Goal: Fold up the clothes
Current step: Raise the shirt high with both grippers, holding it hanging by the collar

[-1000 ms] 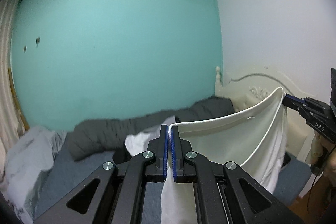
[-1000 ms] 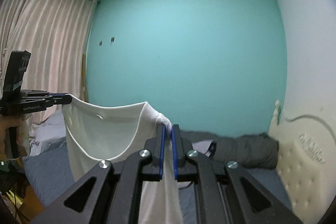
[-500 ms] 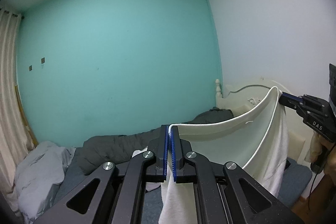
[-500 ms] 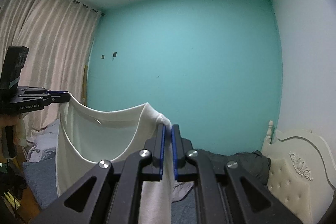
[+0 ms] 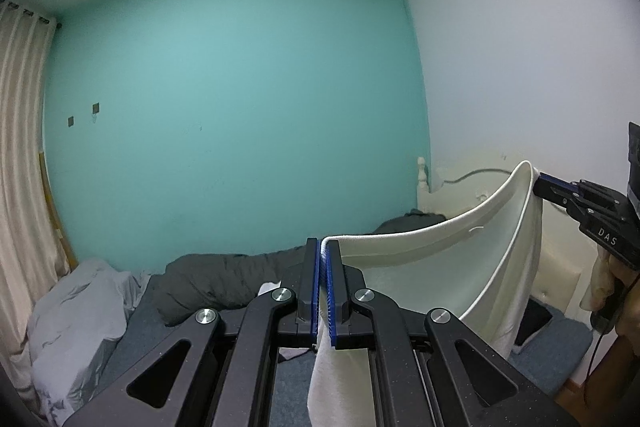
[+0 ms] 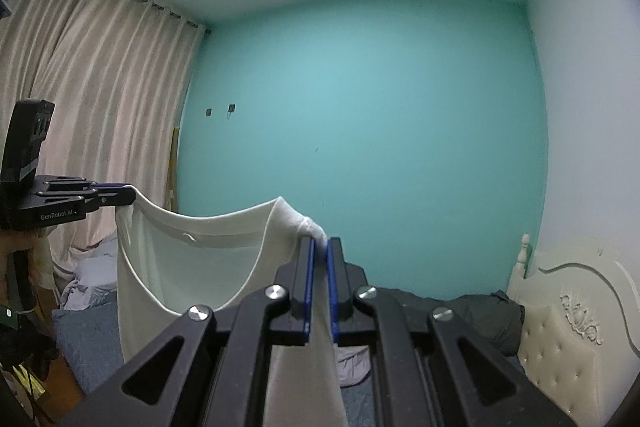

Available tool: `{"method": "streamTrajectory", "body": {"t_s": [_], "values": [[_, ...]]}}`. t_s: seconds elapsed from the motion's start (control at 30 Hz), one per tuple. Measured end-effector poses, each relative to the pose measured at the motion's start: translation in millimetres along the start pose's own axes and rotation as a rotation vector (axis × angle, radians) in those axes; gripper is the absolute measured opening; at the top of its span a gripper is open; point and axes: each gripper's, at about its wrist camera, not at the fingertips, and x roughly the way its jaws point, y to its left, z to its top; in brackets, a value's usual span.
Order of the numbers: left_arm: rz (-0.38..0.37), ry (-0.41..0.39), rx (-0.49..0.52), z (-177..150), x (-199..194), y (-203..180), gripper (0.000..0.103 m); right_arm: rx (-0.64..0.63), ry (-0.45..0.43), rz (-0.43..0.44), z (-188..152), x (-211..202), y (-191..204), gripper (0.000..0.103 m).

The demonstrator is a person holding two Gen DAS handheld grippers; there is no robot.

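Observation:
A white sleeveless top [image 5: 452, 267] hangs in the air above the bed, stretched between both grippers by its shoulder straps. My left gripper [image 5: 323, 247] is shut on one strap, and cloth hangs down between its blue pads. In the left wrist view my right gripper [image 5: 538, 183] pinches the other strap at the far right. In the right wrist view the white top [image 6: 192, 267] sags in a curve from my right gripper [image 6: 320, 243], shut on its bunched strap, across to my left gripper [image 6: 130, 195] at the left.
Below lies a bed with a blue-grey sheet [image 5: 152, 339], a dark grey quilt [image 5: 224, 279], a pale crumpled cover [image 5: 76, 311] and a cream tufted headboard [image 6: 568, 331]. Beige curtains [image 6: 92, 99] hang on the left. The far wall [image 6: 360, 147] is turquoise.
Both grippers have risen with the top. The bed has sunk lower in both views and more wall and ceiling show. The top stays stretched between them.

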Motion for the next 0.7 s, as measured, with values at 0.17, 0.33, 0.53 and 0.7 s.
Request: {"method": "streamTrajectory", "body": {"t_s": [0.17, 0.33, 0.53, 0.7], "values": [[0.009, -0.038, 0.005, 11, -24, 1, 0.003, -0.015, -0.027, -0.001, 13, -18, 4, 0.006], [0.020, -0.068, 0.013, 20, -48, 1, 0.003, -0.027, -0.053, 0.003, 28, -33, 11, 0.006], [0.026, -0.062, 0.003, 23, -54, 3, 0.003, -0.038, -0.048, 0.012, 32, -40, 15, 0.006], [0.022, -0.002, -0.003, 9, -32, 6, 0.003, -0.006, 0.007, 0.021, 16, -26, 8, 0.006]]}}
